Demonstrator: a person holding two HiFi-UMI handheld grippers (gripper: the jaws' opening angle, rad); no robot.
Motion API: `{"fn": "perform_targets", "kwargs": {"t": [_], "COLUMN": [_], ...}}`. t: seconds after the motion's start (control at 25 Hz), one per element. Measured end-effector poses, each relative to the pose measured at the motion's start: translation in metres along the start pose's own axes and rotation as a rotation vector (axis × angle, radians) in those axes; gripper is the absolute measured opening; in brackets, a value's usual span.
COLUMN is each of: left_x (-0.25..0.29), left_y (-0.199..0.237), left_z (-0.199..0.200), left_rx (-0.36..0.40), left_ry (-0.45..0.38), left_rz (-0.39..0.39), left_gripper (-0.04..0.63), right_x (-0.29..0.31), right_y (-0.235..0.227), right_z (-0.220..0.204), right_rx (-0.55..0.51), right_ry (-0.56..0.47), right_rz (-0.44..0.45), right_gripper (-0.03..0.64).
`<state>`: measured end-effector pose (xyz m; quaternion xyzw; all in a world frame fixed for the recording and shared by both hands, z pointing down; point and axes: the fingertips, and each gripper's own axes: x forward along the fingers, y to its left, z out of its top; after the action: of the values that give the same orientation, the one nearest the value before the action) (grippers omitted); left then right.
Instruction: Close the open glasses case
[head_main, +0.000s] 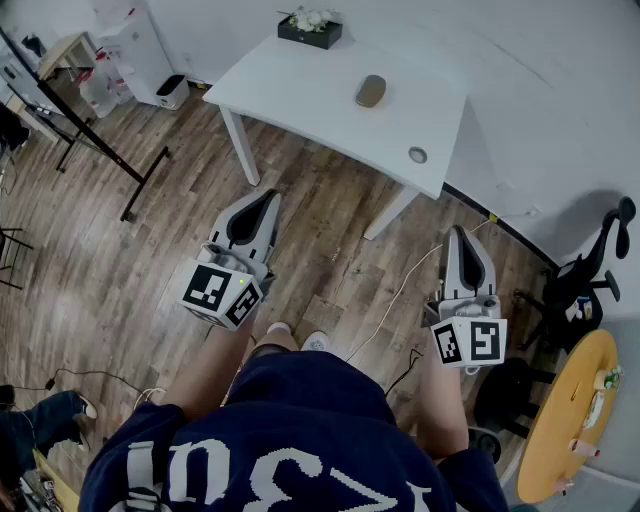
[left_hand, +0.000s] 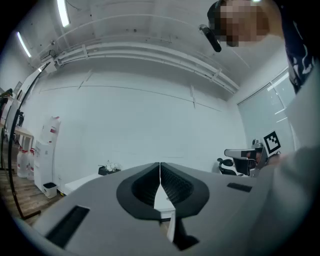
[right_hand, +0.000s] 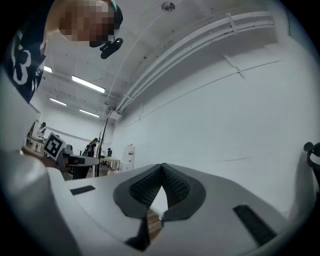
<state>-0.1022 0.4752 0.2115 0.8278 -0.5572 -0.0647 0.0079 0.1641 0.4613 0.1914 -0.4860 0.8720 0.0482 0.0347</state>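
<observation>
My grey two-jaw left gripper (head_main: 262, 197), at 9 o'clock, and its twin, the right gripper (head_main: 456, 232), at 3 o'clock, hang low and roughly level at my sides. Each has its ribbed pads pressed together on nothing. The olive-brown oval glasses case (head_main: 370, 90) lies at 12 o'clock on the white rectangular table (head_main: 300, 95), well apart from both tools. Whether its lid stands up I cannot tell from here. A dark planter box of white flowers (head_main: 310, 30) sits at the table's far edge. I judge this a resting carry, with tools shut for safe travel and the approach to the table not yet made.
</observation>
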Motion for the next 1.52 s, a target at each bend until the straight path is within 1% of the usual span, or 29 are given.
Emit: {"fn": "perform_targets", "kwargs": {"t": [0.16,0.28,0.44,0.76,0.96,1.16,1.52], "left_x": [-0.004,-0.004,-0.004,0.019,0.062,0.121,0.22], "left_y": [-0.003,-0.005,-0.006,0.016,0.043,0.08,0.146], "left_z": [0.001,0.004,0.003,-0.006,-0.011,-0.005,0.005], "left_rx": [-0.003,-0.007,-0.011,-0.028,-0.045,-0.049,-0.035], "left_ry": [-0.002,-0.004,0.004,0.01,0.013,-0.006,-0.029], "left_rz": [0.008,0.015,0.016,0.035,0.029,0.008,-0.046], "left_gripper": [0.017,0.016,0.017,0.017,0.015,0.016,0.017], "right_x": [-0.005,-0.008,-0.01,0.022,0.066,0.125,0.232], "right_y": [-0.001,-0.005,-0.003,-0.014,-0.03,-0.047,-0.081], "right_z": [0.005,0.011,0.013,0.0,-0.008,-0.008,-0.003], "right_rx": [0.0,0.051,0.1,0.132,0.143,0.133,0.114], "right_ry": [-0.008,-0.048,-0.08,-0.072,-0.056,-0.054,-0.087], "right_rz": [-0.002,-0.003,0.027,0.023,0.022,0.019,-0.019], "right_gripper": [0.023,0.023,0.023,0.024,0.025,0.025,0.025]}}
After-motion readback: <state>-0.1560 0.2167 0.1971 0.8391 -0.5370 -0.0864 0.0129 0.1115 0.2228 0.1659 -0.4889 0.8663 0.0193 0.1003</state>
